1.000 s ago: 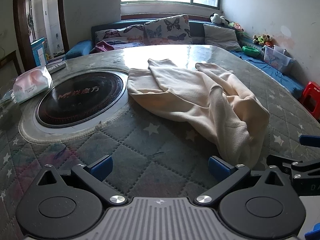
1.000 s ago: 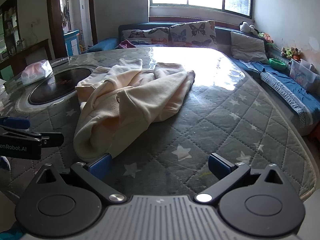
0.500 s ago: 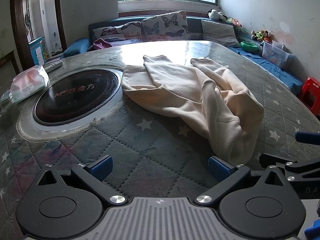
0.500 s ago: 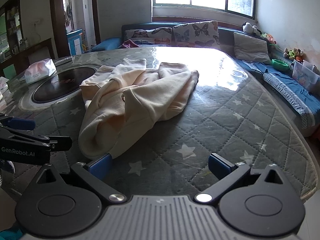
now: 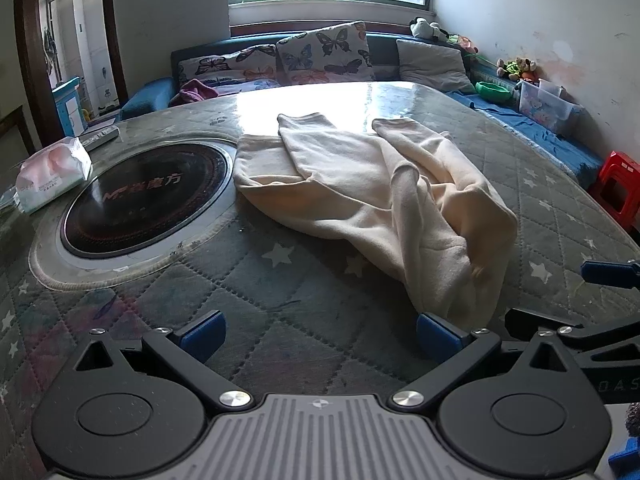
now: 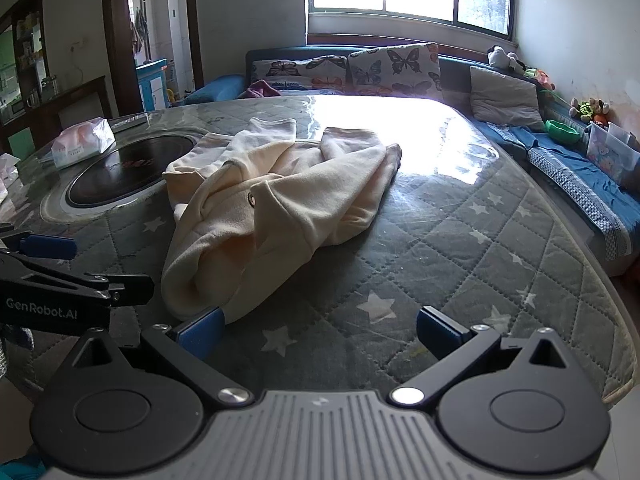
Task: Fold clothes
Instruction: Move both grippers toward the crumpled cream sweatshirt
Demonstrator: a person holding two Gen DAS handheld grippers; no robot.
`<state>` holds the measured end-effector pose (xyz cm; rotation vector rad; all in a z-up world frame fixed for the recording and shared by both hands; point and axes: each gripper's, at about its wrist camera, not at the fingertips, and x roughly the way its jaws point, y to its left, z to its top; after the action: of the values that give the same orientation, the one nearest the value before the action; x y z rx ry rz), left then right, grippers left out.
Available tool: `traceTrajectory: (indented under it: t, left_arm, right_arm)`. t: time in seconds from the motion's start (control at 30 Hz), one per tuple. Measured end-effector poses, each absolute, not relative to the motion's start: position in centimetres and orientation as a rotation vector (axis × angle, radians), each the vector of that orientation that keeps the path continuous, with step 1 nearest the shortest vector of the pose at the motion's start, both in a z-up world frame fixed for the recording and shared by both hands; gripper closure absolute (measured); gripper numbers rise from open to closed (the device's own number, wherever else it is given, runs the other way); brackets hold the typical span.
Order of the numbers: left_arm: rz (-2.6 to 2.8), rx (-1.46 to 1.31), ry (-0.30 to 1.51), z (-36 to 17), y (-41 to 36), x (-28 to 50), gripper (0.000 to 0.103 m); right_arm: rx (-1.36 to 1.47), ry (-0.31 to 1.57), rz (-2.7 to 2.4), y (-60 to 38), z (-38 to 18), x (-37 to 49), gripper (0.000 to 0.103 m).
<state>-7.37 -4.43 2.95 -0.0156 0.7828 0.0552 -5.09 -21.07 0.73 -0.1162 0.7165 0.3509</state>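
A cream sweatshirt (image 5: 372, 196) lies crumpled on the quilted star-patterned table cover (image 5: 280, 312), its near end close to me; it also shows in the right wrist view (image 6: 280, 208). My left gripper (image 5: 320, 338) is open and empty, its right fingertip (image 5: 436, 336) just short of the garment's near end. My right gripper (image 6: 320, 334) is open and empty, its left fingertip (image 6: 200, 332) at the garment's near edge. Each gripper shows at the edge of the other's view.
A round black hotplate (image 5: 144, 196) is set into the table at the left, with a tissue pack (image 5: 52, 172) beside it. A sofa with butterfly cushions (image 5: 324, 56) runs behind the table. A red stool (image 5: 620, 188) stands at the right.
Both grippers have drawn back a little toward the near table edge and the views sit slightly higher. The sweatshirt has not moved. Both jaws stay open.
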Motion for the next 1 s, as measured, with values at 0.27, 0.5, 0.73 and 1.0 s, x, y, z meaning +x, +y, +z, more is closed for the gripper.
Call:
traceTrajectory:
  t: [0.27, 0.5, 0.73, 1.0]
  left_arm:
    - [0.051, -0.016, 0.79, 2.8, -4.4, -7.0, 0.0]
    - [0.043, -0.013, 0.797, 2.7, -4.4, -6.6, 0.0]
    - [0.036, -0.01, 0.804, 2.9, -4.3, -6.2, 0.0]
    - [0.033, -0.006, 0.802, 3.4, -4.2, -5.7, 0.0]
  right_arm:
    - [-0.121, 0.719, 0.355, -20.9, 0.8, -4.9, 0.0]
    - [-0.124, 0.721, 0.358, -20.8, 0.9, -4.7, 0.0]
    - [-0.127, 0.722, 0.357, -20.7, 1.1, -4.4, 0.0]
    - [-0.128, 0.718, 0.361, -20.5, 1.5, -3.9, 0.0]
